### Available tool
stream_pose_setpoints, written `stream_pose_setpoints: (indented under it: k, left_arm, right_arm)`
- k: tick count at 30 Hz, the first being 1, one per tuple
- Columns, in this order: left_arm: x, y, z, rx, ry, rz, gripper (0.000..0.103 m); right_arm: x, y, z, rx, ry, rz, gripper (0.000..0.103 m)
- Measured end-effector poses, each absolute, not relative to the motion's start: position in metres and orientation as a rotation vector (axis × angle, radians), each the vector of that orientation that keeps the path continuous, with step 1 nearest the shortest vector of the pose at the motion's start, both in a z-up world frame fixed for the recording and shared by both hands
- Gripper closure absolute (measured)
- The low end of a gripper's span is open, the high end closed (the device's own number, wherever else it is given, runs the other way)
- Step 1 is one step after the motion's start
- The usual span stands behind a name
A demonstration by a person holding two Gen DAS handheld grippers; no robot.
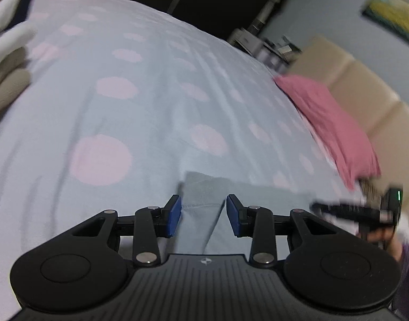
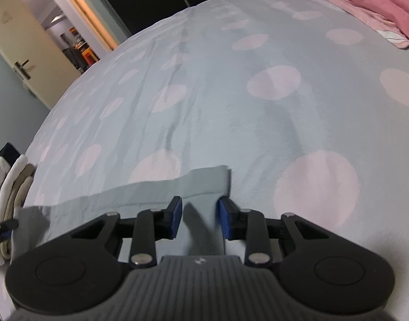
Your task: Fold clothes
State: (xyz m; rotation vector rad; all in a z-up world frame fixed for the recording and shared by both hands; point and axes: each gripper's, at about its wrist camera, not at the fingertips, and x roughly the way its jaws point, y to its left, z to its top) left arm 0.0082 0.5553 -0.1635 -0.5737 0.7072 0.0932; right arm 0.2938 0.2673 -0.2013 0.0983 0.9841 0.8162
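Black linkages and blue pads of the left gripper (image 1: pixel 204 215) fill the bottom of the left wrist view, and a pale grey-blue garment (image 1: pixel 201 190) runs up between the two pads. The jaws stand about half open. A gap shows on each side of the cloth, so it lies between the pads but I judge it is not pinched.

In the right wrist view the right gripper (image 2: pixel 199 216) is much the same: jaws partly open, a raised fold of the same garment (image 2: pixel 204 182) standing between the pads, with the pads near it but not clearly pressing. Whether the cloth is truly held there, I cannot tell for sure.

The garment lies flat on the dotted bedsheet (image 2: pixel 271 80) at the lower middle of both frames, with its far edge just beyond the fingertips. A pink pillow (image 1: pixel 330 123) lies at the right of the left view, and folded laundry (image 2: pixel 9 187) at the left edge of the right view.

The step seems to be taking hold of two corners for a fold. Next, both jaws should close on the cloth, then lift it together.
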Motion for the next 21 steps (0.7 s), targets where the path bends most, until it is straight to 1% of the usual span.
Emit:
stream_pose_setpoints:
  k: [6,10,11,13,14,17,18,21]
  left_arm:
    - [0.015,0.517,-0.161,-0.387,0.805,0.005,0.069]
    - [0.006,0.504,-0.151,-0.234,0.794,0.048,0.069]
    - [0.004,0.5,-0.148,-0.2,0.789,0.047,0.066]
    - [0.003,0.488,-0.146,-0.13,0.792,0.027,0.066]
    - [0.004,0.481,-0.146,-0.092,0.795,0.022,0.066]
    - [0.013,0.458,-0.154,0.006,0.825,0.033,0.065]
    - [0.016,0.451,-0.157,0.033,0.836,0.039,0.065]
    - [0.029,0.442,-0.175,0.046,0.865,0.071,0.067]
  right_arm:
    - [0.292,0.271,-0.196,0.058,0.967,0.801,0.068]
    - [0.294,0.265,-0.19,0.045,0.946,0.789,0.068]
    - [0.296,0.263,-0.189,0.045,0.945,0.789,0.068]
    - [0.297,0.261,-0.189,0.042,0.946,0.791,0.068]
    - [0.298,0.26,-0.188,0.04,0.946,0.792,0.066]
    - [0.297,0.26,-0.189,-0.002,0.934,0.781,0.055]
    - [0.298,0.26,-0.189,-0.009,0.931,0.772,0.054]
    - [0.3,0.259,-0.194,0.003,0.942,0.75,0.054]
